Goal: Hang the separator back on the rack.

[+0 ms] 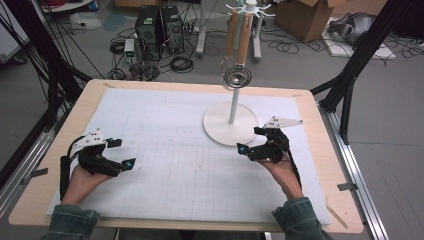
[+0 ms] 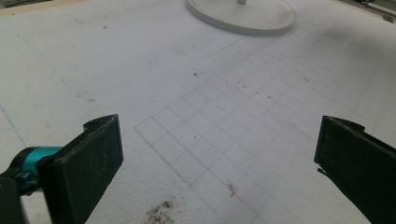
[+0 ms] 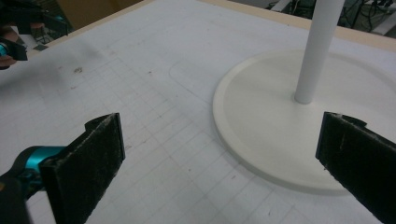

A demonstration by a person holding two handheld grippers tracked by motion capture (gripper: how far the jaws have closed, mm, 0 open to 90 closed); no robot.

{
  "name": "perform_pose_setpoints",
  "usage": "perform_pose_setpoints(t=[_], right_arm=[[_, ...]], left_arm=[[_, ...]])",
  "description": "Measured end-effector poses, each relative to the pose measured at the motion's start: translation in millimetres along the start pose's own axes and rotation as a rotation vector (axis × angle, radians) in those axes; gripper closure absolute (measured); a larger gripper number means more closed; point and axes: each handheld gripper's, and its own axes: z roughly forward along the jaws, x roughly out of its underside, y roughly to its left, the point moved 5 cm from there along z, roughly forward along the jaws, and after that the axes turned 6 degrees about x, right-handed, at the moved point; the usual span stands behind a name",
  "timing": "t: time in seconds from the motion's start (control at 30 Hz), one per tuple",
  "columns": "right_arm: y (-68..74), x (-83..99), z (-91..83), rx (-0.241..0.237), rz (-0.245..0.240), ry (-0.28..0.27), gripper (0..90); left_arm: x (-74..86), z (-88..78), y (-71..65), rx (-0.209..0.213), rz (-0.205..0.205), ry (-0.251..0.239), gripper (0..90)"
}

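Observation:
A white rack stands on a round base at the table's back centre, and its pole rises to hooks at the top. Wooden-handled utensils hang from the hooks, with a spiral wire head lowest. My right gripper rests just in front of the base, open and holding nothing. In the right gripper view the base and pole lie close ahead between the wide jaws. My left gripper sits at the front left, open over the bare mat, with the base far ahead.
A white gridded mat covers the wooden table. On the floor beyond are two computer towers, cables and a cardboard box. Black frame posts stand at both sides. The left hand's gripper appears far off in the right gripper view.

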Motion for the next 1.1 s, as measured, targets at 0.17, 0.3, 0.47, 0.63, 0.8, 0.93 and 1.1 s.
perform_pose_setpoints(t=[0.17, 0.3, 0.47, 0.63, 0.8, 0.93, 1.1], right_arm=[[-2.1, 11.0, -2.1, 0.01, 0.007, 0.004, 0.1], [-4.1, 18.8, -5.4, 0.023, 0.018, 0.01, 0.1], [-5.3, 28.7, -9.9, 0.029, 0.031, 0.005, 0.2], [-6.3, 39.2, -15.2, 0.041, 0.029, 0.01, 0.1], [-8.0, 48.5, -21.5, 0.052, 0.043, 0.005, 0.1], [-10.1, 55.9, -25.8, 0.06, 0.05, -0.004, 0.1], [-9.4, 65.2, -31.1, 0.071, 0.061, 0.003, 0.1]], left_arm=[[1.3, 1.1, -0.2, 0.004, -0.001, 0.002, 1.7], [3.4, 2.0, 0.4, 0.004, -0.001, 0.007, 1.7], [5.3, 2.6, 0.0, 0.0, -0.005, 0.013, 1.7], [9.7, 4.5, -1.1, 0.001, -0.006, 0.022, 1.7], [13.2, 5.2, -3.2, 0.002, -0.006, 0.035, 1.7], [15.5, 4.4, -4.0, -0.004, -0.003, 0.039, 1.7], [18.8, 3.6, -5.1, -0.006, -0.009, 0.043, 1.7]])
